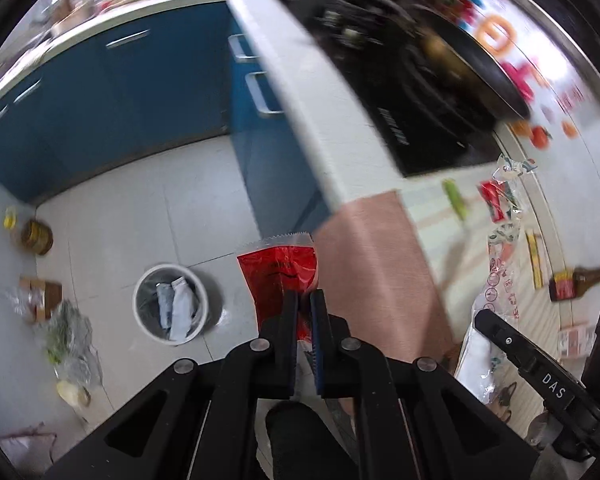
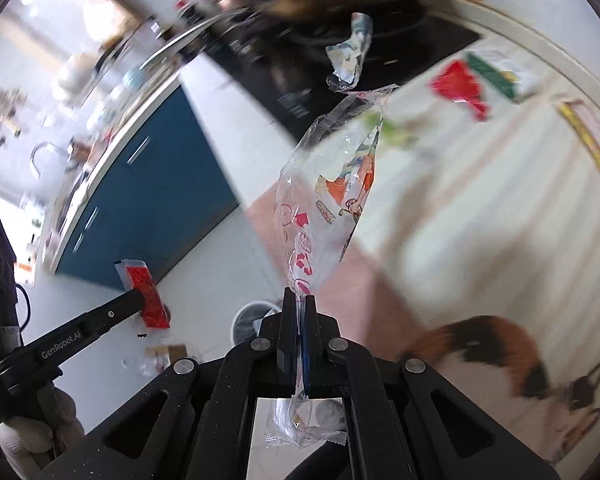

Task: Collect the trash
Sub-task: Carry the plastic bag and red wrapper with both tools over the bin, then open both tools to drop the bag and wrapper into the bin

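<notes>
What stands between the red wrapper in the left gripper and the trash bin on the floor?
Nothing visible. The left gripper holds the red wrapper in open air, and the trash bin sits on bare floor lower left of it, mouth open.

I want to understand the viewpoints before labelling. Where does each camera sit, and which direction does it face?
Left wrist: on the left gripper, looking down at the floor and waste bin; jaws shut on a red wrapper.
Right wrist: on the right gripper, facing the counter; jaws shut on a clear printed wrapper; a gloved hand shows.
Shared: the red wrapper, the bin, blue cabinets, and each other's gripper.
</notes>
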